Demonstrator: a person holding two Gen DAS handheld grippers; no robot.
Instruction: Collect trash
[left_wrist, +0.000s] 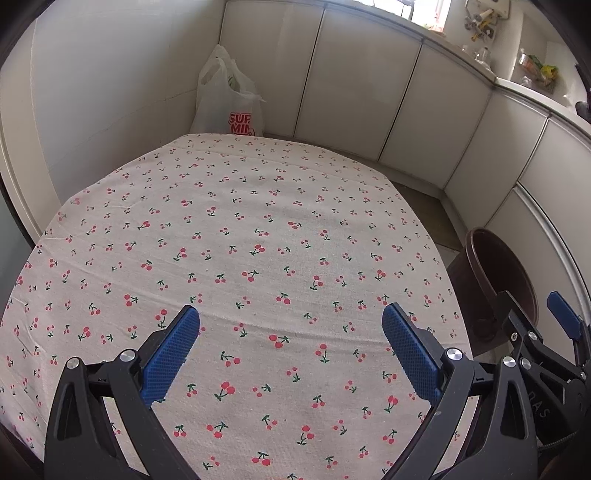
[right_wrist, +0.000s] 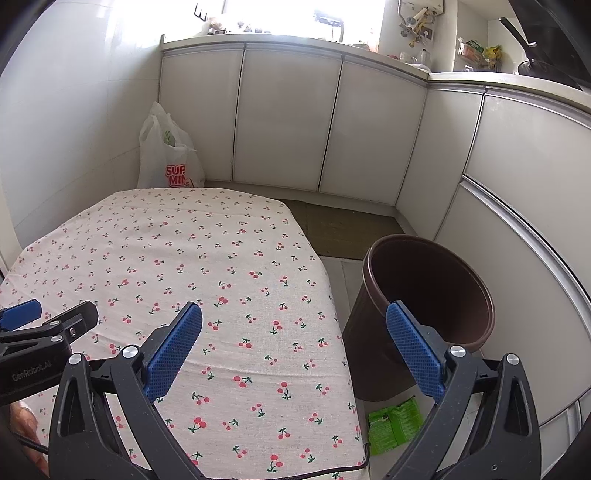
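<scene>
We see the left gripper with its blue pads spread wide, nothing between them, hovering over the cherry-print tablecloth. The right gripper is likewise spread apart and holding nothing; its left pad sits over the cloth edge, its right pad over the brown bin. In the left wrist view the right gripper shows at the far right, beside the bin. In the right wrist view the left gripper shows at the left edge.

The bin stands upright on the floor just beside the table's right side. A green wrapper lies on the floor tiles near the bin's base, next to the table corner. A white plastic bag with red lettering stands in the corner behind the table, against white cabinets. The bag also shows in the left wrist view. Counter clutter is too small to make out.
</scene>
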